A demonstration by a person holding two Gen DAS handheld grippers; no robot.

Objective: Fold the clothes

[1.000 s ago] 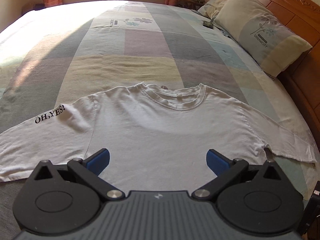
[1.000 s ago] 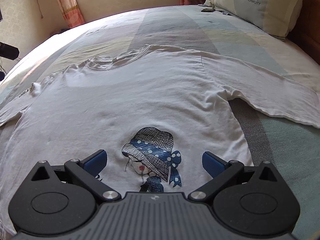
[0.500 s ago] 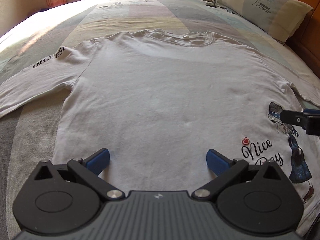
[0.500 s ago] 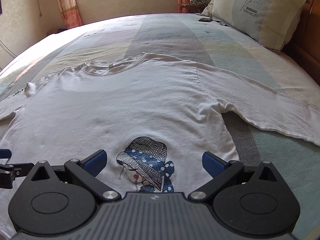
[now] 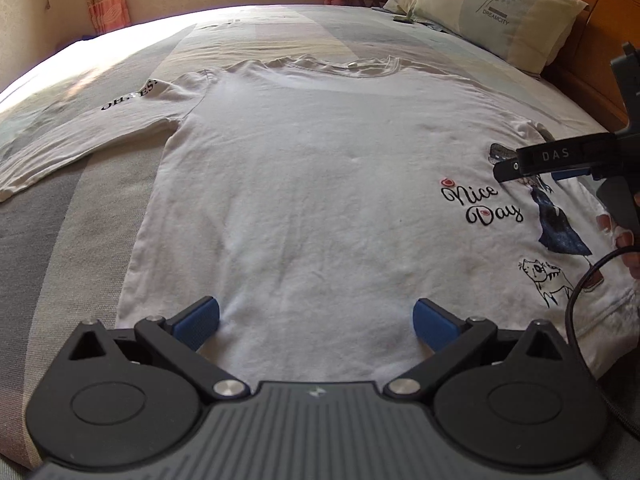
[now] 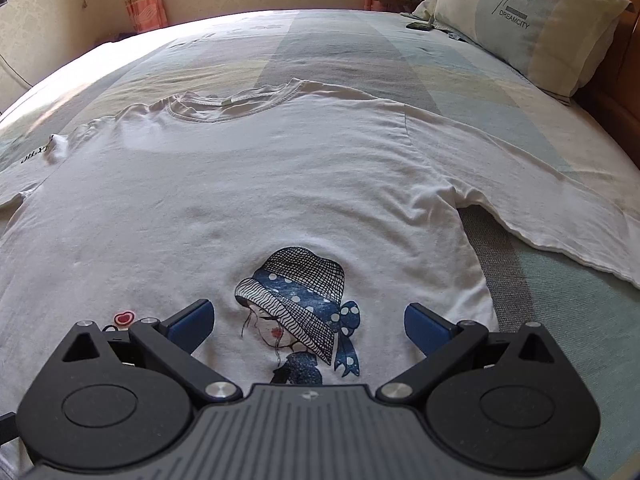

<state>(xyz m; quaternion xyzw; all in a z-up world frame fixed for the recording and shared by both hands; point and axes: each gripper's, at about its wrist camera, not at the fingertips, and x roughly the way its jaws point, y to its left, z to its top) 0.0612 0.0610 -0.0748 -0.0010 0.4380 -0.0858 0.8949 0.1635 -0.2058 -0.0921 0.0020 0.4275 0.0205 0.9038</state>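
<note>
Left tongs (image 5: 316,322) spread wide, nothing between them, low over the hem of the white T-shirt (image 5: 312,184). Right tongs (image 6: 306,322) also spread, empty, over the hat-girl print (image 6: 298,304). Shirt lies flat, face up on the bed (image 6: 360,44), sleeves out, collar toward far side. Pillow (image 6: 532,20) at the headboard.

White T-shirt (image 5: 304,184) — pastel-checked bedspread (image 5: 280,36)

A wide bed (image 6: 340,44) under a pastel patchwork cover carries a white long-sleeved cotton T-shirt (image 6: 248,184) — spread flat, printed front up; a pale printed pillow (image 6: 532,20) leans at the wooden headboard (image 5: 592,80); a small dark phone-like object (image 6: 419,26) lies just beside it.
</note>
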